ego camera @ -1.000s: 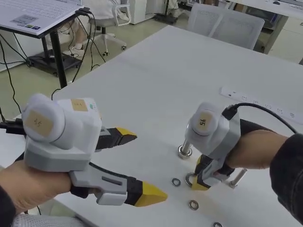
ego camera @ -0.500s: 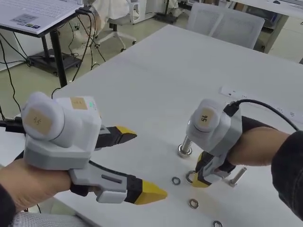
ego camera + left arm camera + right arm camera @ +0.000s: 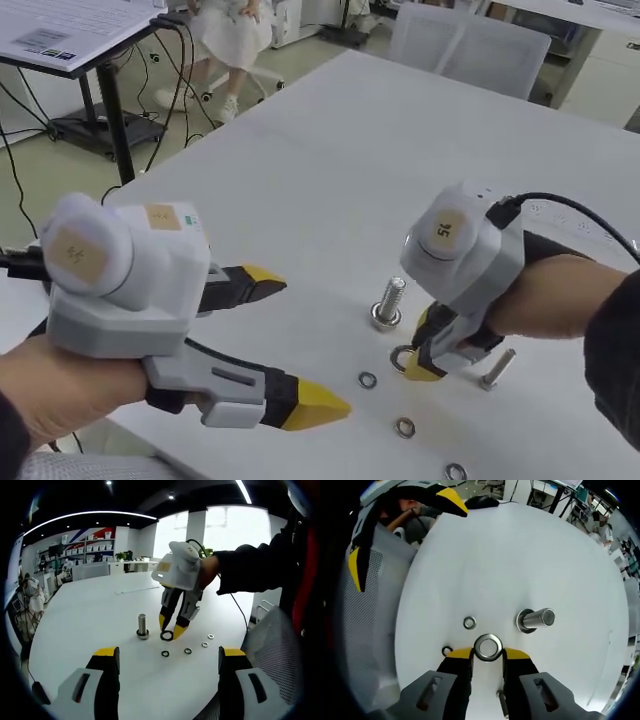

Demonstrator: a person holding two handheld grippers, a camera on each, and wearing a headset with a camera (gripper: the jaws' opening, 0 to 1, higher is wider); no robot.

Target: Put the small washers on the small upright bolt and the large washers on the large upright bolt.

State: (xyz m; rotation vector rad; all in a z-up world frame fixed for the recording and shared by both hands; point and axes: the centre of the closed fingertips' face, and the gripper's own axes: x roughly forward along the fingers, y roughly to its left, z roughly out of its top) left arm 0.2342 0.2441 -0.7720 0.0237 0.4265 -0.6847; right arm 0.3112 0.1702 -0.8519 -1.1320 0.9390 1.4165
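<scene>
One big washer (image 3: 488, 647): pinched between the right gripper (image 3: 418, 362) tips, just above the table (image 3: 330, 160), near the big bolt (image 3: 388, 302).
Left gripper (image 3: 292, 344): jaws apart, empty, well clear.
Small washers (image 3: 368, 380): three loose on the table.
Small bolt (image 3: 497, 368): nothing seen on it.
Progress: early, by my reading; this washer is not yet over its bolt.

Bright even indoor light, white table (image 3: 400, 150) near washed out, soft faint shadow beneath the right claw (image 3: 410, 366), window (image 3: 225, 530) glare and ceiling strips (image 3: 246, 491) behind it in the left gripper view, fisheye bending at edges, head view sharp
</scene>
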